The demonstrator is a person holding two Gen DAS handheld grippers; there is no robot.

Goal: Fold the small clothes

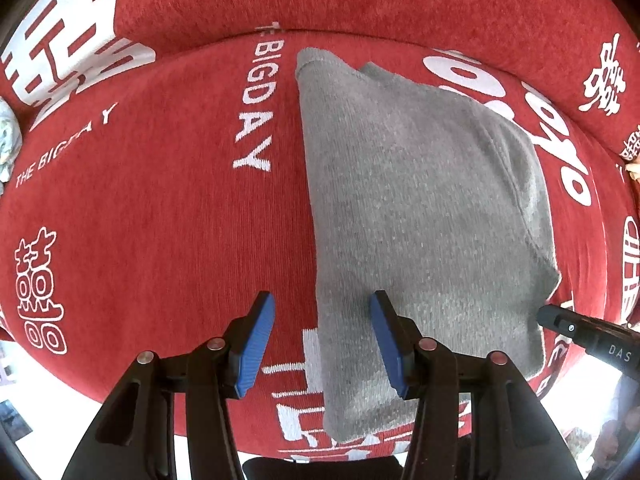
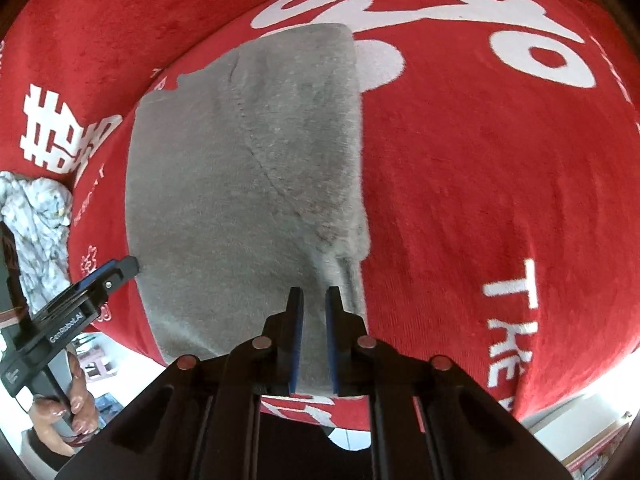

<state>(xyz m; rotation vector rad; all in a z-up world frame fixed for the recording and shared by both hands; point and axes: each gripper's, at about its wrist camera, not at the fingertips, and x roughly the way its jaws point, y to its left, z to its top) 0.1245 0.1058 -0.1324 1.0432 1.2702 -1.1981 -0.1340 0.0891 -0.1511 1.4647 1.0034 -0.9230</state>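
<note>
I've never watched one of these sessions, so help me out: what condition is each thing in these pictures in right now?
Grey garment: folded into a flat stack, lying on the cloth.
Red cloth: spread out smooth under the garment.
Left gripper: jaws open, straddling the garment's edge, not pressing on it.
Right gripper: jaws nearly shut, pinching the garment's near corner.
Pale crumpled fabric: bunched up, unfolded, at the side.
</note>
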